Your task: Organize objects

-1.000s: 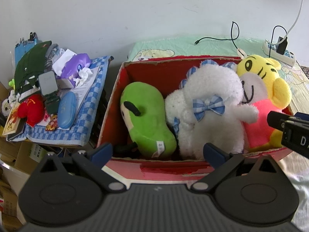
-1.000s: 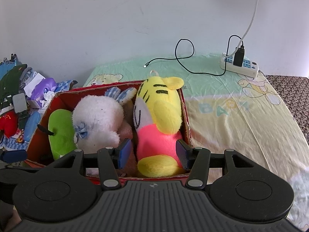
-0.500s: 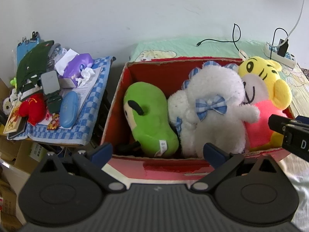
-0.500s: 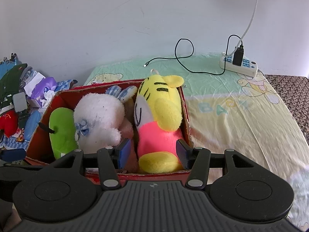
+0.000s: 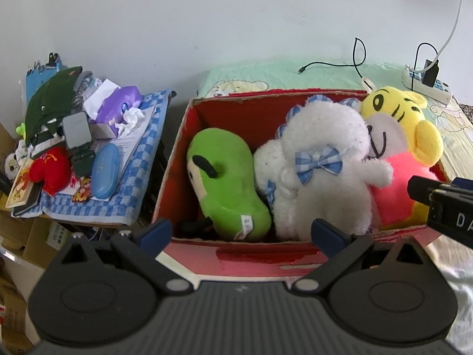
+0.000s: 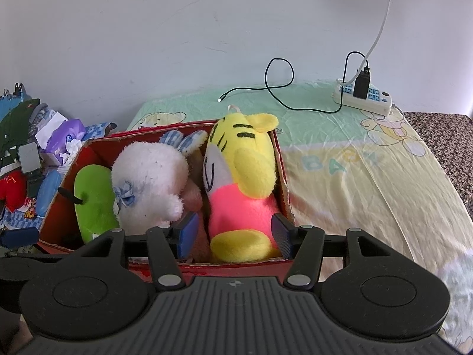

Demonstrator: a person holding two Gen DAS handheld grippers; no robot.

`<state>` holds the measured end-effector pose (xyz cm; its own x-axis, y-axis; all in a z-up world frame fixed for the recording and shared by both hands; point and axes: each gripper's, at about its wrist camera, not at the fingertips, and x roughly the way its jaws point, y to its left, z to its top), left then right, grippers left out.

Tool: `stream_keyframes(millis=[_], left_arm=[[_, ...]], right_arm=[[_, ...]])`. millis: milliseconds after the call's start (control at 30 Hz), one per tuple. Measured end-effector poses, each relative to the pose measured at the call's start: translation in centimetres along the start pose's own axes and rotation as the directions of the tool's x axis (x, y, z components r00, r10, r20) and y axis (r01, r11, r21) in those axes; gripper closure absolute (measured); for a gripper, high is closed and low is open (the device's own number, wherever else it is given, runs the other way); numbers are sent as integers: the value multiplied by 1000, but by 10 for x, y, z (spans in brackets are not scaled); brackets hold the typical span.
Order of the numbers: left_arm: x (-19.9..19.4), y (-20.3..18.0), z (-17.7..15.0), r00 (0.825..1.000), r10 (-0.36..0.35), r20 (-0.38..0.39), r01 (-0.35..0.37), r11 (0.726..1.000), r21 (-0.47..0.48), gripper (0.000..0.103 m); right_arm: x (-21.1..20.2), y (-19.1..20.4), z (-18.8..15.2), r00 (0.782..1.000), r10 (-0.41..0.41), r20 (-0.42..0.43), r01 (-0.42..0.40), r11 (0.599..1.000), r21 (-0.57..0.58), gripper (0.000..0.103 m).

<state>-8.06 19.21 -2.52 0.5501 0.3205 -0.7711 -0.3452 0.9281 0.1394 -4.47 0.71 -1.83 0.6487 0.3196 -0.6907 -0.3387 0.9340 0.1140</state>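
Observation:
A red cardboard box [image 5: 236,112] [image 6: 283,183] on the bed holds three plush toys side by side. A green one [image 5: 227,183] [image 6: 91,201] lies on the left, a white one with a blue bow [image 5: 322,177] [image 6: 150,183] sits in the middle, and a yellow and pink tiger [image 5: 399,124] [image 6: 245,174] is on the right. My right gripper [image 6: 233,233] hovers at the box's near right corner. Its jaws are opening, and the tiger's yellow feet sit between them without being pressed. My left gripper [image 5: 241,232] stands open over the box's front edge, holding nothing.
Left of the box, a blue checked cloth [image 5: 142,183] carries clutter: a purple tissue pack [image 5: 118,103], a blue case [image 5: 105,170] and a red plush [image 5: 50,171]. A power strip [image 6: 363,97] and a black cable [image 6: 278,88] lie on the bed sheet [image 6: 354,177] by the wall.
The right gripper's jaws have spread slightly around the tiger's feet. The toys, the box and the left gripper have stayed where they were.

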Motion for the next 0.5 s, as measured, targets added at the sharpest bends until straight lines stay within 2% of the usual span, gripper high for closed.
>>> stream_keyframes(millis=[333,500], left_arm=[[2,1,4,1000,-5,5,5,1000,1,2],[3,4,10,999,-35,7,35,999,-12,5]], right_arm=[[1,2,2,1000,2,9,-2,1000,1,46],[2,2,7,1000,1,17,-1,1000,5,46]])
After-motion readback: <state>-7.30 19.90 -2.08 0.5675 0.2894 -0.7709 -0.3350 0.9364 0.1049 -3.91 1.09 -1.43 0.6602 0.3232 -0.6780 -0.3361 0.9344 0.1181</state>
